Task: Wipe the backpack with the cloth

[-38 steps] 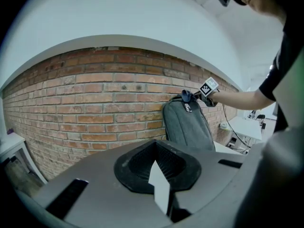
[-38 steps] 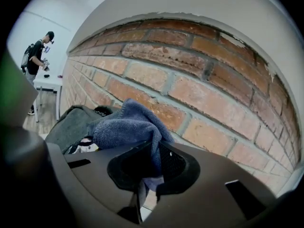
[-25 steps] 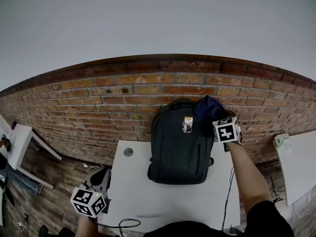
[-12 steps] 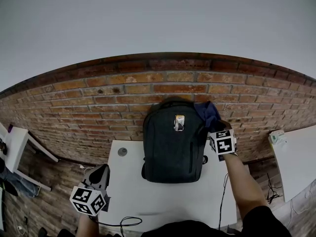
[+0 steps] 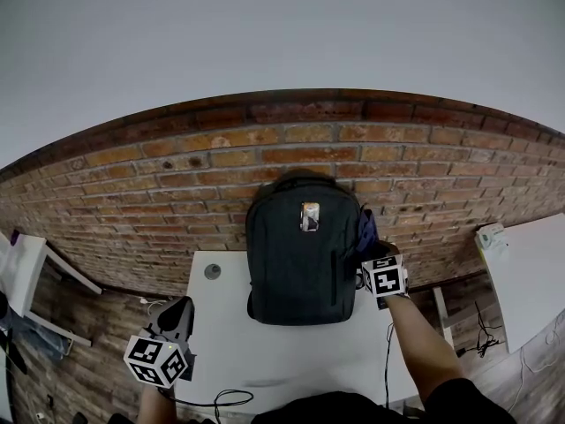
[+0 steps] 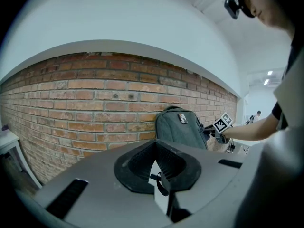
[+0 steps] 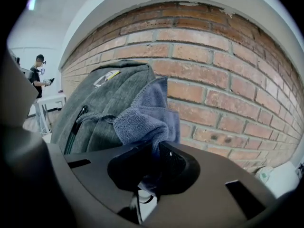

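Low at the left, off the near left corner of the white table (image 5: 265,360), the left gripper (image 5: 179,309) hangs with its jaws drawn together and nothing between them (its own view shows the two dark pads meeting at their tips over a thin wedge of bare table). It is well apart from the task's things. In the left gripper view the left gripper (image 6: 159,172) looks across the tabletop toward the dark grey fabric backpack (image 6: 183,127), which shows small and far off against the red brick wall (image 6: 85,103). In the head view the backpack (image 5: 300,254) stands upright at the back middle of the table, leaning on the brick wall (image 5: 177,175), with a small label patch (image 5: 310,216) near its top. Against its upper right side lies the blue terry cloth (image 5: 367,232), touching the bag's flank. Just below it the right gripper (image 5: 372,253) is clamped on the cloth. In the right gripper view the right gripper (image 7: 154,167) pinches a fold of the cloth (image 7: 147,113), and the rest bunches upward against the backpack (image 7: 95,118).
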`<state>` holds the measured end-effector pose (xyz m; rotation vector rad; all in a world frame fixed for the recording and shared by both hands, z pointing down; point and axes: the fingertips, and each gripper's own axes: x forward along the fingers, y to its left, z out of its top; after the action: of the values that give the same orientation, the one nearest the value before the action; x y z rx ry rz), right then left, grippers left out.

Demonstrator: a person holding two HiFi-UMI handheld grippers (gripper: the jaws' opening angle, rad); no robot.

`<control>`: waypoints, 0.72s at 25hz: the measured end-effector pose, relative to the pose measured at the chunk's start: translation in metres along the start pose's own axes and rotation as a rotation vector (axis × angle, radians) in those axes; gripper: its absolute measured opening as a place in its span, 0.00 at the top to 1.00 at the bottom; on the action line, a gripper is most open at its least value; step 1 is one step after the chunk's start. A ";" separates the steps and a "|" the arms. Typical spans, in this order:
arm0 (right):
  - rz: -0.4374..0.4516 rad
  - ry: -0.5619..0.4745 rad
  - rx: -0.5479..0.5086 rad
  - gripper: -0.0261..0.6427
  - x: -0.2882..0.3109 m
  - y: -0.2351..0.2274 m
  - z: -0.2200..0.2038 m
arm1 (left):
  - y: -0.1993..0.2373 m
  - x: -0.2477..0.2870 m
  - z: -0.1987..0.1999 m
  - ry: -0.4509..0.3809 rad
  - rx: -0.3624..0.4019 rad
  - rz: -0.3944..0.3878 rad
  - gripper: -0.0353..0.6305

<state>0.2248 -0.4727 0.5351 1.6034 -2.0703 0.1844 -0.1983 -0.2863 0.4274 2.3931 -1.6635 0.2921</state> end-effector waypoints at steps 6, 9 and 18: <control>0.020 0.071 0.026 0.91 0.001 0.020 -0.049 | 0.003 -0.001 0.000 0.005 0.000 0.003 0.95; 0.021 0.095 0.046 0.91 -0.001 0.027 -0.070 | 0.004 -0.001 -0.001 0.004 -0.002 0.003 0.95; 0.045 0.220 0.080 0.91 -0.022 0.059 -0.153 | 0.000 0.001 -0.006 0.016 -0.009 -0.015 0.95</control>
<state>0.2205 -0.3742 0.6682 1.5092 -1.9517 0.4446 -0.1985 -0.2856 0.4337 2.3888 -1.6362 0.2997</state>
